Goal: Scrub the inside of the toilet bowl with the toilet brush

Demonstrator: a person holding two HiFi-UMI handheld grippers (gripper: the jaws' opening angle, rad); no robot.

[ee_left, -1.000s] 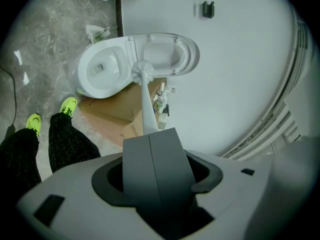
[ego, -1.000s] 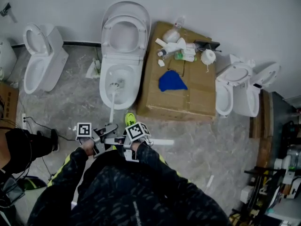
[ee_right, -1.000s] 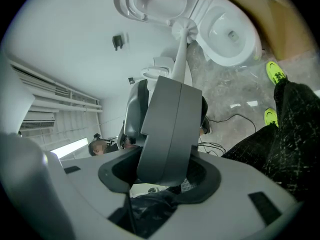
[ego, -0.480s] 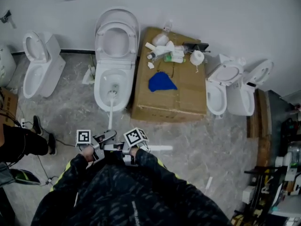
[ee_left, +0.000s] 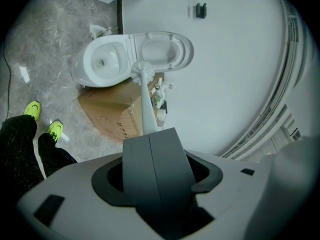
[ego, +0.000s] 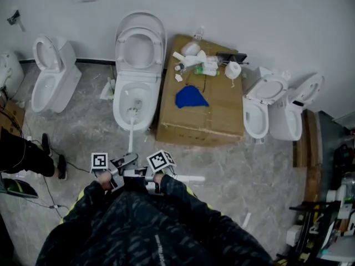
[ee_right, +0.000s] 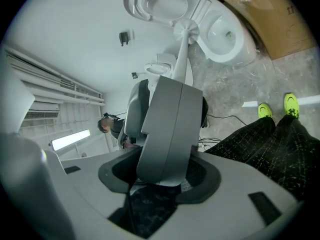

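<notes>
A white toilet (ego: 121, 101) stands with seat and lid raised against the back wall. The white toilet brush (ego: 132, 112) has its head down in the bowl, and its long handle (ego: 130, 140) runs back toward me. My left gripper (ego: 127, 160) and right gripper (ego: 142, 173) meet at the handle's near end, both shut on it. In the left gripper view the jaws (ee_left: 150, 133) are closed and the brush head (ee_left: 142, 74) lies by the bowl (ee_left: 102, 64). The right gripper view shows closed jaws (ee_right: 170, 81), brush head (ee_right: 186, 30) and bowl (ee_right: 227, 34).
A big cardboard box (ego: 194, 121) right of the toilet carries a blue cloth (ego: 190, 97), bottles and a paper roll (ego: 233, 69). More toilets stand at left (ego: 50, 76) and right (ego: 260, 107). A bystander's leg (ego: 22, 155) and cables lie at left.
The brush head has slid a little toward the bowl's front. The bystander at the left has drawn back toward the frame edge. My grippers keep their hold.
</notes>
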